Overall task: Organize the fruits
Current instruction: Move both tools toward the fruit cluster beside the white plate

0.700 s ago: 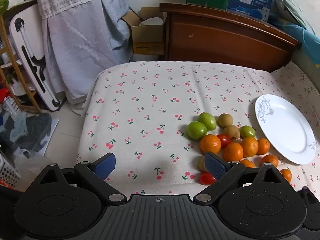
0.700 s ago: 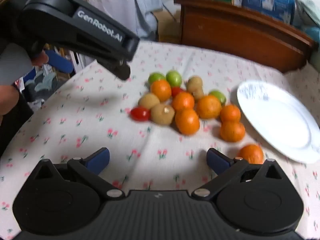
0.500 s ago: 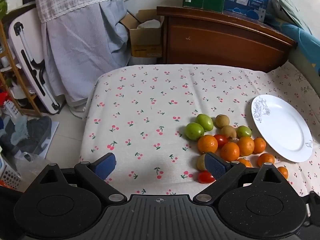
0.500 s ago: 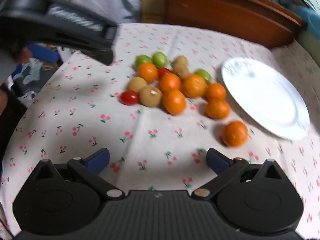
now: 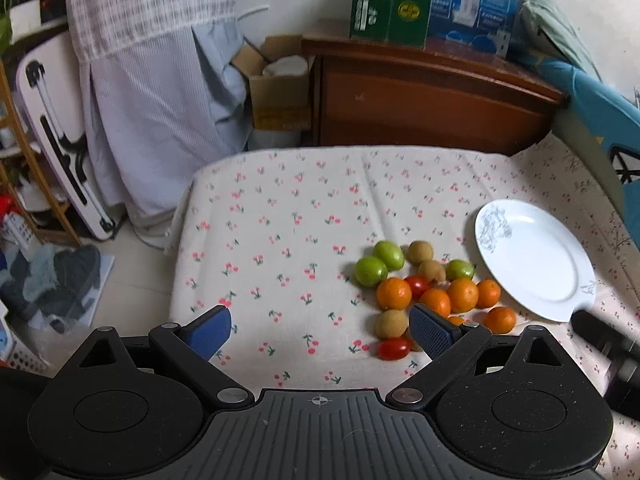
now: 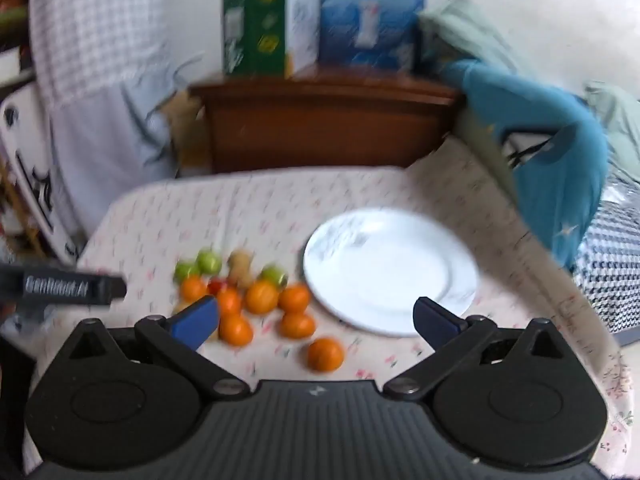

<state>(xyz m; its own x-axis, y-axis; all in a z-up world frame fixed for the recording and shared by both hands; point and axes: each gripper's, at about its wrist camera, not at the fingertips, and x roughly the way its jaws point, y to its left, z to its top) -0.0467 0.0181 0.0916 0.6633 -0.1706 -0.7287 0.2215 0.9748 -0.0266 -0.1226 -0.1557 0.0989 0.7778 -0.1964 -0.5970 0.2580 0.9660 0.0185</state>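
White plate (image 5: 536, 258) bare, fruit pile (image 5: 420, 284) beside it on tablecloth (image 5: 280, 208), left claw (image 5: 320, 328) wide, right claw (image 6: 316, 318) wide.

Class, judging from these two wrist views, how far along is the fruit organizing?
Nothing looks done: the white plate holds no fruit. Nothing is in hand: left gripper and right gripper are both open. Left to do: the whole pile of fruit on the cherry-print cloth.

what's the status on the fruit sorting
Left gripper open, empty. Right gripper open, empty. Fruit piled on cloth beside bare plate. Nothing in the way.
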